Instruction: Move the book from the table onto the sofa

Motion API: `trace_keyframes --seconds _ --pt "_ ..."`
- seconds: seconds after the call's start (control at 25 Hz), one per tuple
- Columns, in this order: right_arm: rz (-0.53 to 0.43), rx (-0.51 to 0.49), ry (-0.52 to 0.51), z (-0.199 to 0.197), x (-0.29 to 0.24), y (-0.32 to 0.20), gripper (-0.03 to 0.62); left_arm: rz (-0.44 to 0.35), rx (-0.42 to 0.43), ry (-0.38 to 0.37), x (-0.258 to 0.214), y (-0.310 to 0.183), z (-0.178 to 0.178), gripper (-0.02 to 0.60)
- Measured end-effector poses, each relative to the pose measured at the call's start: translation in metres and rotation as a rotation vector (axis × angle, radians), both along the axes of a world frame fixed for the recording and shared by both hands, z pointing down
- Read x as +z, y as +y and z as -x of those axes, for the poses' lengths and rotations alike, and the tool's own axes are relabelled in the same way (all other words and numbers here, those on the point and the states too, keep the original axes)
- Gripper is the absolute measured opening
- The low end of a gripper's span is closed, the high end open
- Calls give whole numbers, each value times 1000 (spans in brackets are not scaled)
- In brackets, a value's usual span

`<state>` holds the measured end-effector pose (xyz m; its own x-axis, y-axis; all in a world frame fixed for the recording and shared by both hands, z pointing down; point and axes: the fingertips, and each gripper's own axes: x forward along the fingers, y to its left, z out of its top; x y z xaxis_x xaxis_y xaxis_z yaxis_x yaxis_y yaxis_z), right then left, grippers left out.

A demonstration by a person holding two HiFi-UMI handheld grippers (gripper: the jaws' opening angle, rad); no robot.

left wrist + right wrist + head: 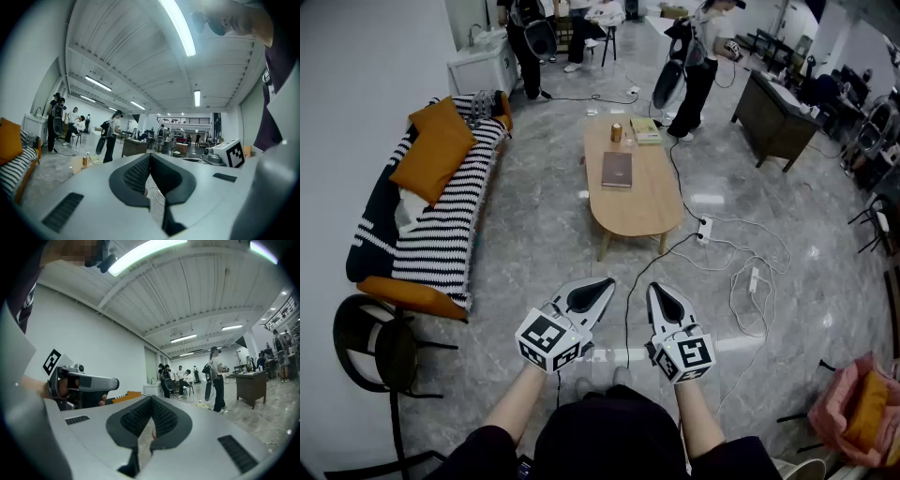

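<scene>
Brown book point(617, 170) closed, flat on table point(630, 208)

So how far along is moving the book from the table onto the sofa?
Nothing looks done yet: the brown book lies flat on the wooden table. Nothing is in hand: the left gripper and right gripper are both shut and empty, well short of the table. Left to do: reach the book, grasp it and carry it to the striped sofa.

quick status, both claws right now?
Left claw: closed, holding nothing.
Right claw: closed, holding nothing.
</scene>
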<state>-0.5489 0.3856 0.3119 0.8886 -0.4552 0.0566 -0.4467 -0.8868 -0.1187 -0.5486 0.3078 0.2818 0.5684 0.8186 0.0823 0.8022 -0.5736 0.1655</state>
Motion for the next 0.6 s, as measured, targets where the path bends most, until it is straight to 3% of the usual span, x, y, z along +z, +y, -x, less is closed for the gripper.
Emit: trace_keyframes --seconds 0.6 --pt "2 6 25 14 -3 -8 23 -34 20 -12 13 -7 19 15"
